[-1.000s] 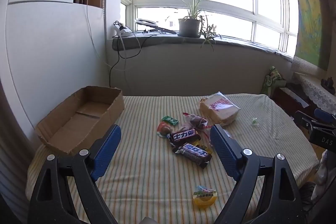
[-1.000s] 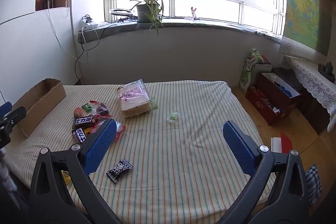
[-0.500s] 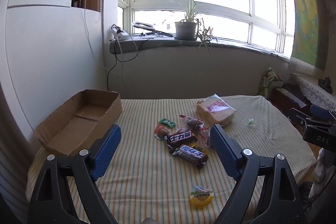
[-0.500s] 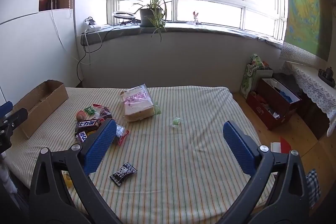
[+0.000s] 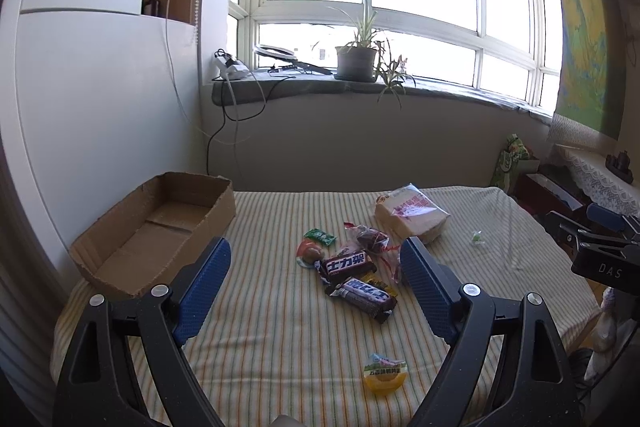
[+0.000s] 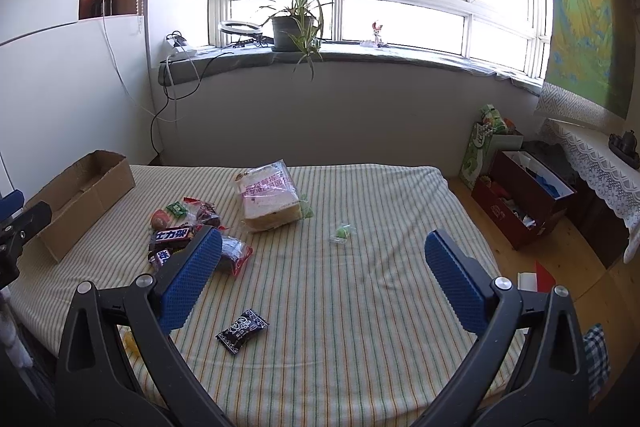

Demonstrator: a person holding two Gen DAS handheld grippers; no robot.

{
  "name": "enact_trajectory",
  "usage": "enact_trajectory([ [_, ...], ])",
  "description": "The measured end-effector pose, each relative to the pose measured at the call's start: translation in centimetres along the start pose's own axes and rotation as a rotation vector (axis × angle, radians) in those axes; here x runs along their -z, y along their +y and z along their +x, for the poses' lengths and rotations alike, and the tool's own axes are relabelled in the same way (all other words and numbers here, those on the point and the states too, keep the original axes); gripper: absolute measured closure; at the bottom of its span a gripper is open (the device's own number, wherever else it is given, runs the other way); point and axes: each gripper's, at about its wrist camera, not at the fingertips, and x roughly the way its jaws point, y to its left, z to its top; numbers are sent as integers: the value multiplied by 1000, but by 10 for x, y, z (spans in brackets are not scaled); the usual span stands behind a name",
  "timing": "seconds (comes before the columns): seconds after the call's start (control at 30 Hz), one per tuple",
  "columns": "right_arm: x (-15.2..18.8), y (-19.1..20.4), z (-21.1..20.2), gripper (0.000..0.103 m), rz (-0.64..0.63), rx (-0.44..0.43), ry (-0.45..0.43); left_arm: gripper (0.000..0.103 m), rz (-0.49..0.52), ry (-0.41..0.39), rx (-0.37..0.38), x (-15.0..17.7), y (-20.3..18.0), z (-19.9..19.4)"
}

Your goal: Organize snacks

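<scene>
Striped bedding covers a bed set below a wide window sill carrying a potted plant. An open cardboard box sits at the bed's left edge, near the far left corner; it holds nothing visible.

Snacks lie loose on the bedding. A bagged bread loaf rests toward the far edge, centre. Just left of it is a cluster: two dark chocolate bars touching one another, a red-trimmed clear packet, a small green packet and a round brownish item. A small green sweet lies apart, right of the loaf. A black wrapped sweet lies near the near edge, and a yellow jelly cup sits at the near edge.

Left gripper: jaws wide apart, holding nothing, above the near edge. Right gripper: jaws wide apart, holding nothing, above the near edge.
</scene>
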Motion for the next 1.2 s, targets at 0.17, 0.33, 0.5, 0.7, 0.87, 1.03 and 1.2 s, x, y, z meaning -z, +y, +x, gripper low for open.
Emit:
enact_trajectory([
  [0.17,0,1,0,0,2,-1,-2,16,1,-3,2,0,0,-1],
  [0.33,1,2,-1,0,7,-4,-3,16,1,-6,5,0,0,-1],
  [0.5,1,1,-1,0,9,-5,-3,16,2,-7,4,0,0,-1],
  [0.7,1,0,0,0,16,-6,4,16,4,-7,6,0,-1,-3],
  [0.87,1,1,0,0,12,-6,3,16,1,-5,8,0,-1,-3],
  [1.03,2,2,1,0,11,-4,0,16,5,-8,11,-1,-1,-3],
  [1.2,2,2,1,0,11,-4,0,16,3,-8,13,-1,-1,-3],
])
